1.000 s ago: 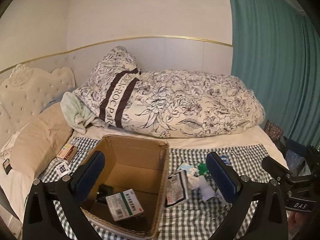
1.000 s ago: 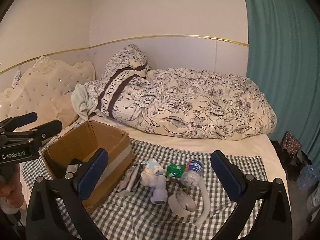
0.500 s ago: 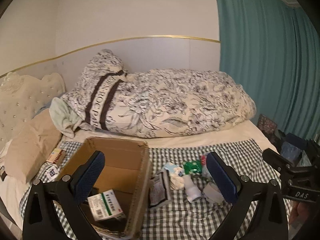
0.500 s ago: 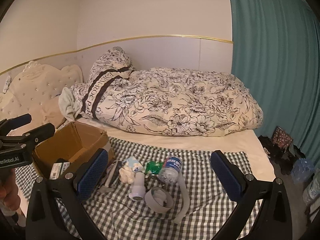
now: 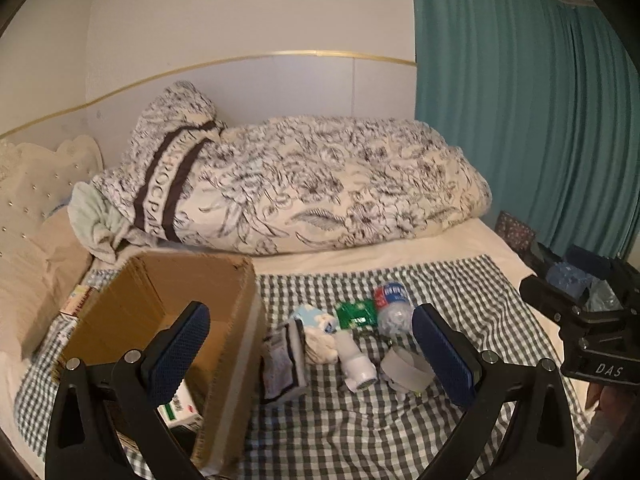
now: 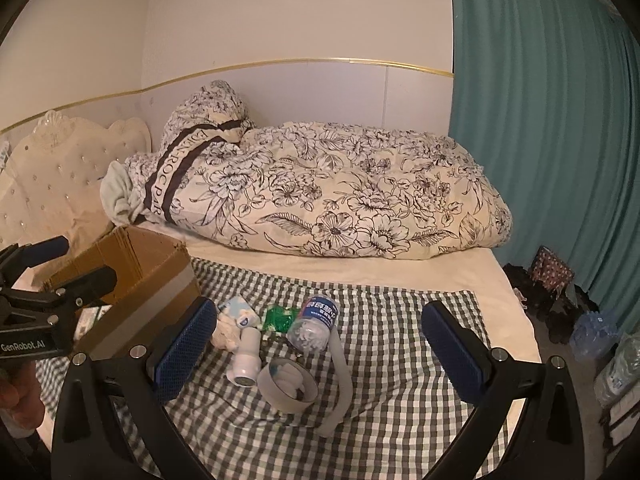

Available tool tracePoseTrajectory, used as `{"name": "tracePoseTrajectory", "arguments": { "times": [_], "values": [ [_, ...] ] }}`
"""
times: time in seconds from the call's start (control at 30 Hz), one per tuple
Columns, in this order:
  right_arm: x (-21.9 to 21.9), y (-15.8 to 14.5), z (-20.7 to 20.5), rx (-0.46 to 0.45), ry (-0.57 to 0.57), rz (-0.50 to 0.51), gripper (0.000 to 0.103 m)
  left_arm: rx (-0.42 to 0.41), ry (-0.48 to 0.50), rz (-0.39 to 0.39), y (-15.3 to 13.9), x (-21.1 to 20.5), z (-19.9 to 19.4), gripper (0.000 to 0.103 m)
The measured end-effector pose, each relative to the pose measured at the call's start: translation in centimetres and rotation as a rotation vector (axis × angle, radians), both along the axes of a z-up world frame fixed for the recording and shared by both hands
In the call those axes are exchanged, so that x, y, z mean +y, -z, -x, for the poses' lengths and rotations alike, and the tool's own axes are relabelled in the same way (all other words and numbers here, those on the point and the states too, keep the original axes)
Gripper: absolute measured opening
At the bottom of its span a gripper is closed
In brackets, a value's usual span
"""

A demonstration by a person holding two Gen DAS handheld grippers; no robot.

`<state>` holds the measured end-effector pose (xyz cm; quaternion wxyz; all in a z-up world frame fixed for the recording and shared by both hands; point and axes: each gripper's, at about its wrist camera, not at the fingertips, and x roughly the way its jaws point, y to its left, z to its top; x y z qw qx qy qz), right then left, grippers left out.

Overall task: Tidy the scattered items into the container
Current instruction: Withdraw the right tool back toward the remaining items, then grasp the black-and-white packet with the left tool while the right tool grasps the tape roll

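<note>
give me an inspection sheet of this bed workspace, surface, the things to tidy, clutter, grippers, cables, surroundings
Surface: checked cloth spread over the bed.
Job's things: open cardboard box with a green and white carton inside; outside lie a clear bottle, green packet, white tube, grey tape roll, dark pouch leaning by the box.
Clutter: small boxes left of the cardboard box.
Grippers: left gripper and right gripper open, holding nothing.
Cables: nothing seen.
Surroundings: floral duvet, tufted headboard, teal curtain.
</note>
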<state>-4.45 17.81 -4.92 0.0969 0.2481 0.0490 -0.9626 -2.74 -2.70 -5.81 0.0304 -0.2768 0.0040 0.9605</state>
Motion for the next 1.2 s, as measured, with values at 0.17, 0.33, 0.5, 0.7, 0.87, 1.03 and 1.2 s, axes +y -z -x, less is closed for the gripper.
{"name": "tracePoseTrajectory", "arguments": {
  "times": [0.17,0.33,0.5,0.7,0.87,1.03,1.2],
  "values": [
    [0.2,2.1,0.5,-0.045,-0.016,0.003,0.103,-0.035,0.018,0.007,2.1,0.7,0.6,0.103],
    [-0.1,4.1,1.0,-0.07,-0.034,-0.02,0.103,-0.043,0.051,0.008,4.4,1.4,0.5,0.103],
    [-0.2,6.2,1.4,-0.098,-0.041,-0.032,0.103,-0.056,0.092,-0.003,6.1,2.1,0.7,0.103],
    [0.4,8.0,2.1,-0.122,-0.034,-0.037,0.103,-0.085,0.096,-0.004,7.9,2.9,2.1,0.101],
    [0.8,9.0,2.6,-0.132,-0.052,-0.026,0.103,-0.122,0.061,0.009,9.5,2.5,3.5,0.092],
    [0.3,10.2,2.9,-0.144,-0.09,-0.035,0.103,-0.168,0.01,0.013,11.1,1.5,4.9,0.092],
    [-0.5,11.7,3.5,-0.168,-0.121,-0.05,0.096,-0.21,-0.021,0.005,12.6,0.6,6.0,0.091]
  ]
}}
